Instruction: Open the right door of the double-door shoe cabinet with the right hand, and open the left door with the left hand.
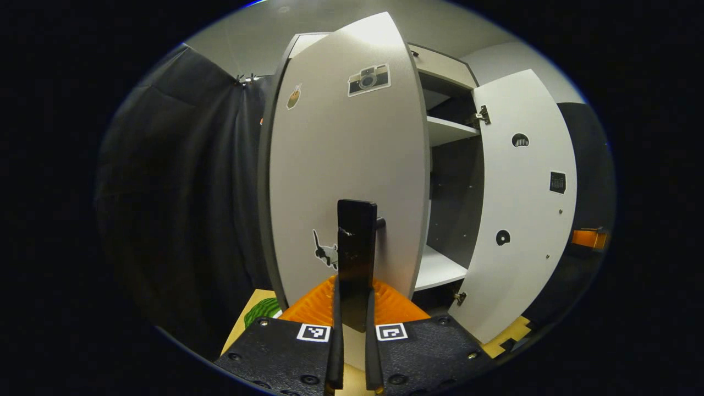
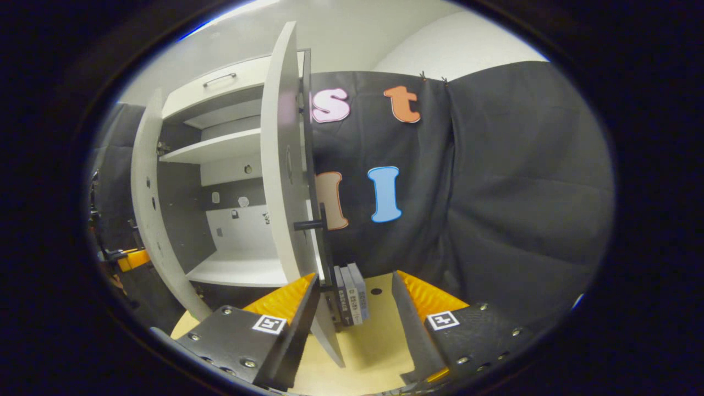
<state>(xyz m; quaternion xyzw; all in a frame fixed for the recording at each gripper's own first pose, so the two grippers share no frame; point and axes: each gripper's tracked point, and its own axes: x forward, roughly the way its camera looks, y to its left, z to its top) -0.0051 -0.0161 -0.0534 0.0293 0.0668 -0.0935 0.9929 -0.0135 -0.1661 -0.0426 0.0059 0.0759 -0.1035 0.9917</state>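
The shoe cabinet (image 1: 445,132) stands with both doors swung out. Its left door (image 1: 341,165), pale grey with a camera sticker and a cat sticker, faces me in the left gripper view. My left gripper (image 1: 355,330) is shut on that door's upright black handle (image 1: 356,242), which stands between the two fingers. The right door (image 1: 522,203) hangs wide open, and an orange part of the other gripper (image 1: 588,237) shows past it. In the right gripper view the right door (image 2: 280,181) is edge-on, its handle (image 2: 309,224) sticking out. My right gripper (image 2: 352,324) is open just below that handle, touching nothing.
White shelves (image 2: 231,269) show inside the cabinet. A few upright books (image 2: 352,300) stand on the yellow floor mat (image 2: 379,341) behind the right door. Black cloth (image 2: 495,192) closes the booth on both sides. The left door (image 2: 146,192) stands at the far left.
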